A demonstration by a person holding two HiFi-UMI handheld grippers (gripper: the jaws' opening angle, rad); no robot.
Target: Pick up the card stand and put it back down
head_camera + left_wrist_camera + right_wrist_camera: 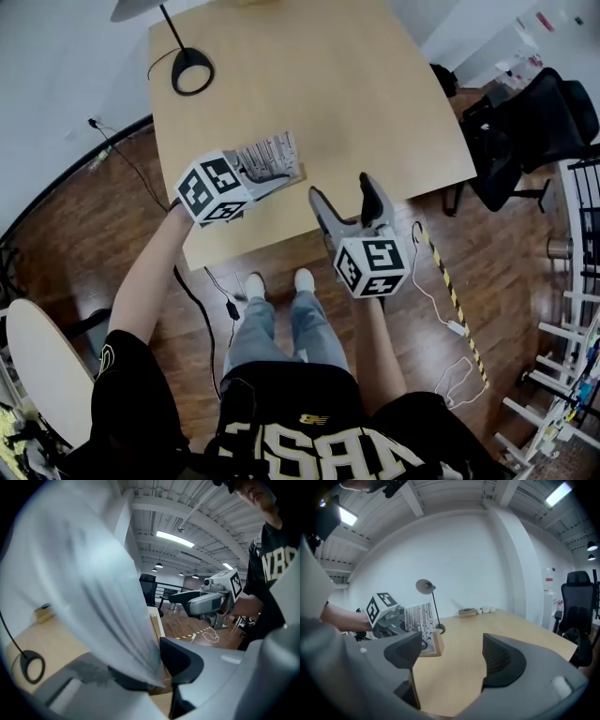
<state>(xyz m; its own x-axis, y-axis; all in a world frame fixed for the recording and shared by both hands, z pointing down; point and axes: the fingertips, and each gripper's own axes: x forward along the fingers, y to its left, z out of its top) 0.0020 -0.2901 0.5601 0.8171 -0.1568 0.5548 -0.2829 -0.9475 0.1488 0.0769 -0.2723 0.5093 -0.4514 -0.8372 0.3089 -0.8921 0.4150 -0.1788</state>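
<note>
The card stand is a small wooden block [286, 177] with a striped white card [267, 156] upright in it. My left gripper [272, 174] is shut on it and holds it over the near left part of the wooden table [356, 103]. In the left gripper view the blurred white card [89, 588] fills the space ahead, pinched between the pads [180, 660], with the wooden block [156, 630] behind. My right gripper [344, 193] hangs open and empty just right of the stand. The right gripper view shows the card [419, 617] and block [434, 644] beyond its spread jaws [452, 656].
A black desk lamp base [192, 70] with its cable sits at the table's far left. Small items [468, 612] line the table's far edge. A black office chair [525, 122] stands to the right. Striped tape [455, 300] and cables lie on the wooden floor.
</note>
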